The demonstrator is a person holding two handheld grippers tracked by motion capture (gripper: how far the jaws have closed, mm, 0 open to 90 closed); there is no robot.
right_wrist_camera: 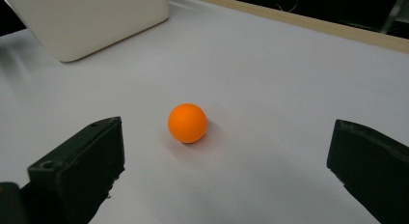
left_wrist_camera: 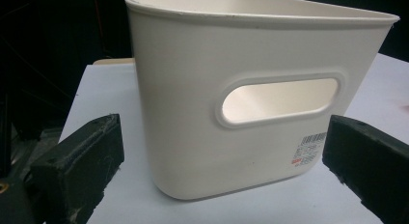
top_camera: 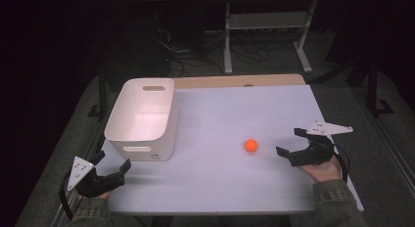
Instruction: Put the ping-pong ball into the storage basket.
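Note:
A small orange ball (top_camera: 251, 146) (right_wrist_camera: 187, 123) rests on the white table (top_camera: 220, 119), right of centre. My right gripper (top_camera: 288, 142) (right_wrist_camera: 226, 161) stands open just to the ball's right, its jaws pointing at it with a gap in between. A white plastic bin (top_camera: 143, 117) (left_wrist_camera: 241, 103) with slot handles stands on the table's left side. At the near left corner my left gripper (top_camera: 113, 161) (left_wrist_camera: 222, 171) is open and faces the bin's near wall. Nothing sits between either pair of jaws.
A wooden strip (top_camera: 235, 80) runs along the table's far edge. Beyond it are a white rack's legs (top_camera: 303, 46) and cables on the dark floor. The bin's near wall carries a barcode label (left_wrist_camera: 308, 151).

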